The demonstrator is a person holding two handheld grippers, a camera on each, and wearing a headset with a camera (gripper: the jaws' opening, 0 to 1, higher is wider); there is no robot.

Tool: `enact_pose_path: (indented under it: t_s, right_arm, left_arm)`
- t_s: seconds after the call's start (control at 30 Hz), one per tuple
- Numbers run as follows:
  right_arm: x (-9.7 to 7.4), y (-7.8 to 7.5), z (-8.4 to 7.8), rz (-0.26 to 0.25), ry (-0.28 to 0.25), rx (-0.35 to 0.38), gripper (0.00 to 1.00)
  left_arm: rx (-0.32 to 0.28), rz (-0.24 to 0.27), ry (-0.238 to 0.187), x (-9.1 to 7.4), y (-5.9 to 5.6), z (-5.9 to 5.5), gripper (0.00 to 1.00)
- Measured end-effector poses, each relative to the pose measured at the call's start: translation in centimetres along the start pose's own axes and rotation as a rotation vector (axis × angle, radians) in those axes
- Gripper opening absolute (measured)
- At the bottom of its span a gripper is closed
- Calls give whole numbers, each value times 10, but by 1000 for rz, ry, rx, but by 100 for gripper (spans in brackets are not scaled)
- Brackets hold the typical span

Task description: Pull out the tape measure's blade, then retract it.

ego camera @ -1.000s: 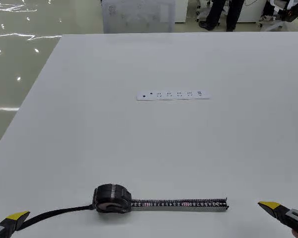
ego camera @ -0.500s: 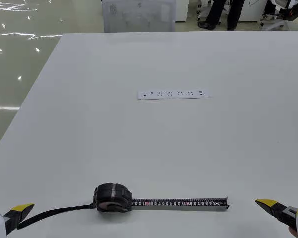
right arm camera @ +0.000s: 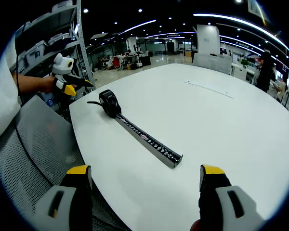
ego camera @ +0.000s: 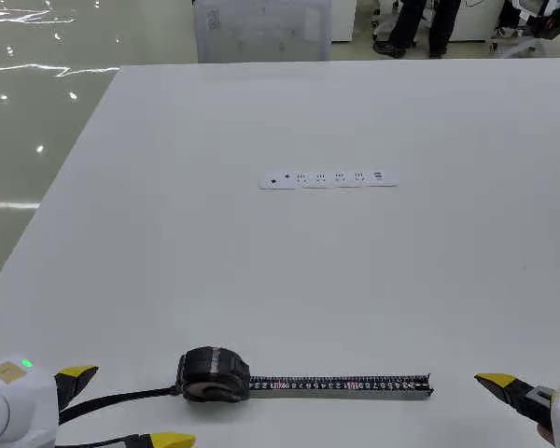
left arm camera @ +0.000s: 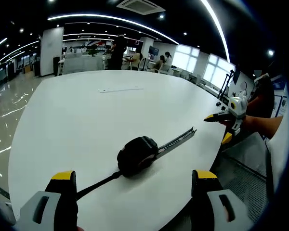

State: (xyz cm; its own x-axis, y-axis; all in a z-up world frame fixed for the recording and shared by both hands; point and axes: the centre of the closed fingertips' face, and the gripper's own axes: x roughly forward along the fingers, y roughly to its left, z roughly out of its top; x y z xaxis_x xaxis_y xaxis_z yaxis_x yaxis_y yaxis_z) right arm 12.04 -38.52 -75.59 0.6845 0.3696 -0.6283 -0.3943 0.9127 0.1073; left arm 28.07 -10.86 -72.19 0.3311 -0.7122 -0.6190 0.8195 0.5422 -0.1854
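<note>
White tabletop (ego camera: 308,271) runs wide and almost bare through an open, brightly lit workroom, with a flat white power strip (ego camera: 328,178) lying well away toward its middle. Near the front edge sits the tape measure (ego camera: 211,374), its dark case resting on its side. The blade (ego camera: 341,385) is drawn out of the case and lies flat along the tabletop to the person's right, ending in its small hook (ego camera: 427,385). A black strap (ego camera: 121,399) trails from the other side of the case toward the left.

The left gripper (ego camera: 126,406) has its jaws spread wide and holds nothing. In the left gripper view the two yellow-tipped jaws stand either side of the strap, short of the case and not touching it. The right gripper (right arm camera: 145,169) is likewise wide open and empty. It faces the hook end of the blade from just beyond it, near but apart.

Judging by how things lie, the first half of the task looks done: a good length of blade is out on the tabletop with no gripper on it. The retraction is what remains. The case would likely need steadying by the left jaws, and the blade guiding or releasing back in. Whether a lock holds the blade out cannot be told from these views.
</note>
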Motion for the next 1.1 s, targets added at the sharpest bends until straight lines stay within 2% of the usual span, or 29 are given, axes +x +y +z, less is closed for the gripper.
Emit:
enact_pose_path:
  t_s: [0.27,0.63,0.8,1.1]
  right_arm:
    - [1,0,1,6,4,-3,94]
    - [1,-4,1,4,1,-3,94]
    - [0,-8,-1,1,2,0,93]
    - [-1,-10,-4,-1,2,1,93]
  left_arm:
    - [8,-25,18,12,-10,2,96]
    - [2,-39,41,31,-17,2,96]
    - [20,-44,53,40,-19,5,96]
    - [5,-61,66,62,-27,5,96]
